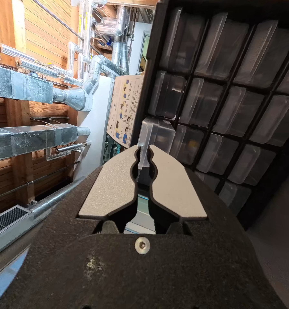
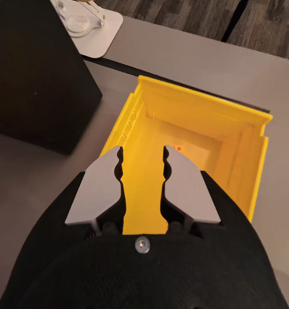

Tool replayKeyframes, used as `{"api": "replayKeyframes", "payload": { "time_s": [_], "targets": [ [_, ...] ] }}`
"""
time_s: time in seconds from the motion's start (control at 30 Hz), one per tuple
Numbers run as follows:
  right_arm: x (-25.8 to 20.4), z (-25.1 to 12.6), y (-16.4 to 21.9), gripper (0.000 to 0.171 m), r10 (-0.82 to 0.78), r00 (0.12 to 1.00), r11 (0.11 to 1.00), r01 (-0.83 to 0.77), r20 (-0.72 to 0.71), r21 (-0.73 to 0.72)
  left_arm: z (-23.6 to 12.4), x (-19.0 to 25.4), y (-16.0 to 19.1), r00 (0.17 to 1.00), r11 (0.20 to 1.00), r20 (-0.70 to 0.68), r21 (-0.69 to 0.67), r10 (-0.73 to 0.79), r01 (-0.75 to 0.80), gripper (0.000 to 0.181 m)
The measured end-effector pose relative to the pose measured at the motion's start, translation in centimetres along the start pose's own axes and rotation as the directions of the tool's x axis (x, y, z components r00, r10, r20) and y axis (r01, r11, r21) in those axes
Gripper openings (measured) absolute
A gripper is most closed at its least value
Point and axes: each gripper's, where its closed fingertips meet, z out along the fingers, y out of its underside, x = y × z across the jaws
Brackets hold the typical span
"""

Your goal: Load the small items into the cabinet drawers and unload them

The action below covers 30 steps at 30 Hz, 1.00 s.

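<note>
Beside cabinet [image 1: 224,83]: left gripper [image 1: 143,148] jaws pinching drawer handle [image 1: 143,155] | right gripper [image 2: 143,148] jaws spread over yellow bin [image 2: 207,107]

cabinet [image 1: 224,80]: black, clear drawers shut | one clear drawer [image 1: 157,133]: part out, edge column | yellow bin [image 2: 199,133]: open-topped, on surface

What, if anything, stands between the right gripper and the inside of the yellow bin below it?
Nothing visible does. The right gripper hangs open over the yellow bin, whose top is uncovered. Through the gap between the fingers only the bin's bare yellow inside shows. A small orange item lies on the bin's floor beside the right fingertip.
</note>
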Motion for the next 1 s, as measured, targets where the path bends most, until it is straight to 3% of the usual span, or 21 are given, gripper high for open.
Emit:
{"api": "replayKeyframes", "payload": {
  "time_s": [0.33,0.67,0.9,1.0],
  "targets": [
    [-0.8,-3.0,-1.6,0.047,-0.095,0.995,0.99,0.098,-0.037,0.098,4.6,0.5,0.9,0.999,0.998,-0.053,-0.06,-0.012,0.009,0.007],
    [-1.0,-2.6,-1.6,0.047,-0.111,0.993,0.99,0.114,-0.033,0.087,5.0,0.7,0.9,0.992,0.992,-0.052,-0.06,-0.118,0.115,0.008],
    [-0.4,-1.9,-0.9,0.047,-0.107,0.993,0.993,0.109,-0.05,0.046,4.5,0.9,0.9,0.974,0.976,-0.073,-0.054,-0.216,0.213,0.022],
    [-0.4,-1.8,-0.9,0.047,-0.116,0.992,0.992,0.118,-0.055,0.04,3.8,0.4,1.2,0.963,0.964,-0.063,-0.061,-0.261,0.257,0.037]
  ]
}}
